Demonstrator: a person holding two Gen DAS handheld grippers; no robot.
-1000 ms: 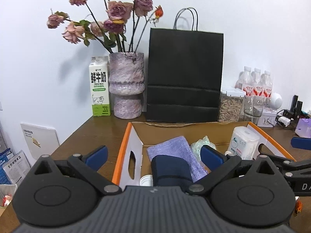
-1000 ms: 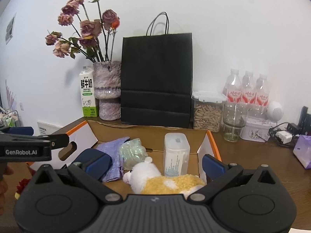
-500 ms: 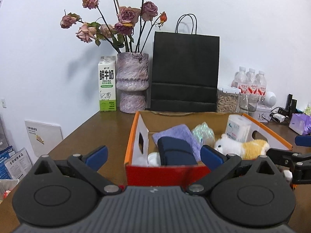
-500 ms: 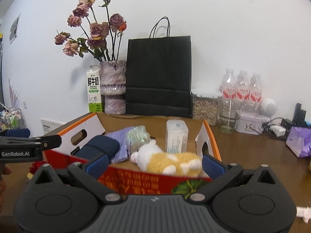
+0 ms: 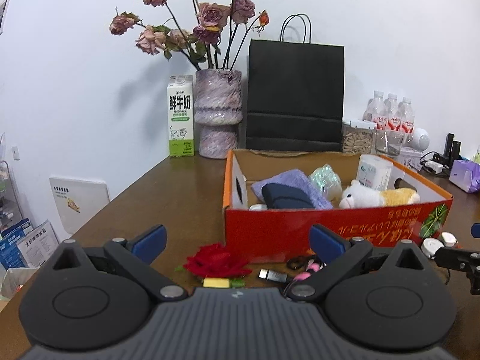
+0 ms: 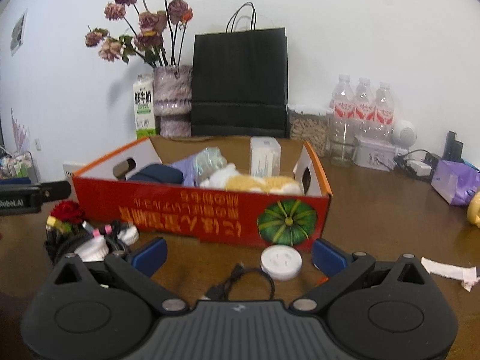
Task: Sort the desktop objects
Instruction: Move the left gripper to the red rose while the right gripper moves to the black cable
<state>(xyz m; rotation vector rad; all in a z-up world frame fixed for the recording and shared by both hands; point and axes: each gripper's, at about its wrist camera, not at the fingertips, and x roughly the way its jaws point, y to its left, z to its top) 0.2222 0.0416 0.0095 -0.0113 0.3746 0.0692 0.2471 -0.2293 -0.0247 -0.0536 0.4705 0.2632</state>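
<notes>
Claws both stand spread and hold nothing: the left claw (image 5: 237, 237) hovers over a red fabric rose (image 5: 216, 260) on the desk (image 5: 168, 198), the right claw (image 6: 238, 253) over a white round puck (image 6: 281, 261) and a black cable (image 6: 240, 282). Just beyond them sits the red cardboard box (image 6: 210, 213), holding a plush toy (image 5: 375, 196), a dark blue pouch (image 5: 286, 196) and a purple cloth (image 5: 288, 180). Pink-tipped bits beside the rose are, perhaps, earphones (image 5: 309, 270).
</notes>
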